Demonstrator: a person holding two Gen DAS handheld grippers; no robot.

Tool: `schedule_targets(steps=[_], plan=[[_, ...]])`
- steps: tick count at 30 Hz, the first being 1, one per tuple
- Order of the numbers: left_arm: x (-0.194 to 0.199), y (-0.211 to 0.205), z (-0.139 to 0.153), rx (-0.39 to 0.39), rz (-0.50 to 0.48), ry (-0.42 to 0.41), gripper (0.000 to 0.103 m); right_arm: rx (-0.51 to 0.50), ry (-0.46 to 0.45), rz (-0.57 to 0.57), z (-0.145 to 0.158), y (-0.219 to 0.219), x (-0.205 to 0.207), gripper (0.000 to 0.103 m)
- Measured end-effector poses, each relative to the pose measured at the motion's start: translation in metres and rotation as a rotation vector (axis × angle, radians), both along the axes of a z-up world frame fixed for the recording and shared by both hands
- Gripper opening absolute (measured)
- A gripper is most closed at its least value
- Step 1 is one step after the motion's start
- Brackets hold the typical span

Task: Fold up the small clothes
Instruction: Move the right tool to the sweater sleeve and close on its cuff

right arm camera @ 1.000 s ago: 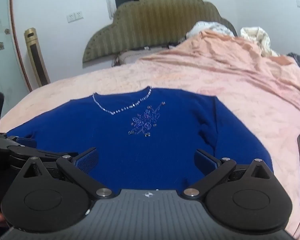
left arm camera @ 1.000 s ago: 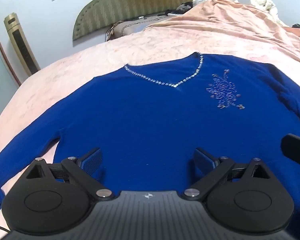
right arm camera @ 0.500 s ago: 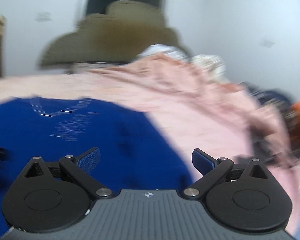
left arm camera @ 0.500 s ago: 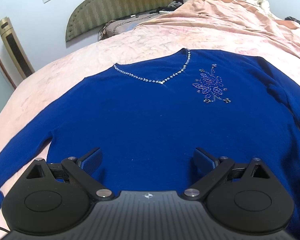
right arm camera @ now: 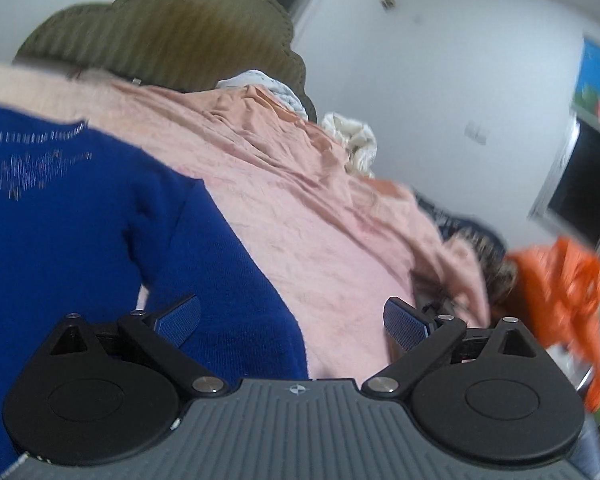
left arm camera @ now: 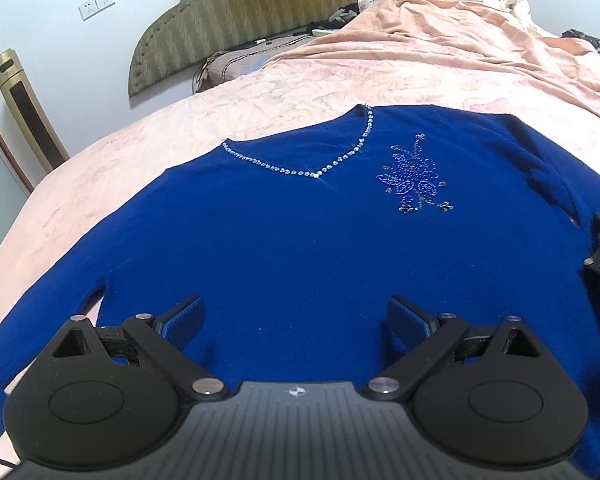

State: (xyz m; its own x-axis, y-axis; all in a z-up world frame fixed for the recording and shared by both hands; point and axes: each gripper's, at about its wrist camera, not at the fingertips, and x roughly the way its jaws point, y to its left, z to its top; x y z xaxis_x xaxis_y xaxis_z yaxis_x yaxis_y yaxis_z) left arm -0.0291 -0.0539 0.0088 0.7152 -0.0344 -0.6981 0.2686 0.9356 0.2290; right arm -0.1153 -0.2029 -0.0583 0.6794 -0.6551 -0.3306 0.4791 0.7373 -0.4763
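The left wrist view looks down along its tongs, close over the sweater (left arm camera: pixel 300 248), toward the headboard (left arm camera: pixel 240 12). The right wrist view sits tilted above one sleeve (right arm camera: pixel 220 280); both share sweater, bedspread (left arm camera: pixel 420 72) and headboard.

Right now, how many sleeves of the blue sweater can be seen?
2. One sleeve runs toward the lower left edge of the left wrist view; the other sleeve lies beside the right gripper on the pink bedspread.
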Motion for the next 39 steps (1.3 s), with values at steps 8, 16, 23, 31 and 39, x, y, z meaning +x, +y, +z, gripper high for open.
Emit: schedule_targets(steps=[8,16,23,31,39], plan=[[-0.002,0.003,0.003,0.031,0.001,-0.03,0.098,0.216,-0.019,0.095,0.03,-0.015,0.002,0.09],[0.003,0.015,0.012,0.002,0.04,-0.038,0.098,0.127,-0.374,-0.07,0.166,-0.113,0.062,0.098],[0.013,0.015,0.004,-0.008,0.054,-0.003,0.099,-0.057,-0.451,-0.194,0.192,-0.121,0.032,0.103],[0.006,0.003,0.003,0.019,-0.01,-0.017,0.098,0.461,-0.412,0.039,0.167,-0.137,-0.055,0.103],[0.008,-0.001,-0.001,0.01,-0.013,0.012,0.099,0.491,-0.147,0.008,0.111,-0.153,-0.053,0.084]])
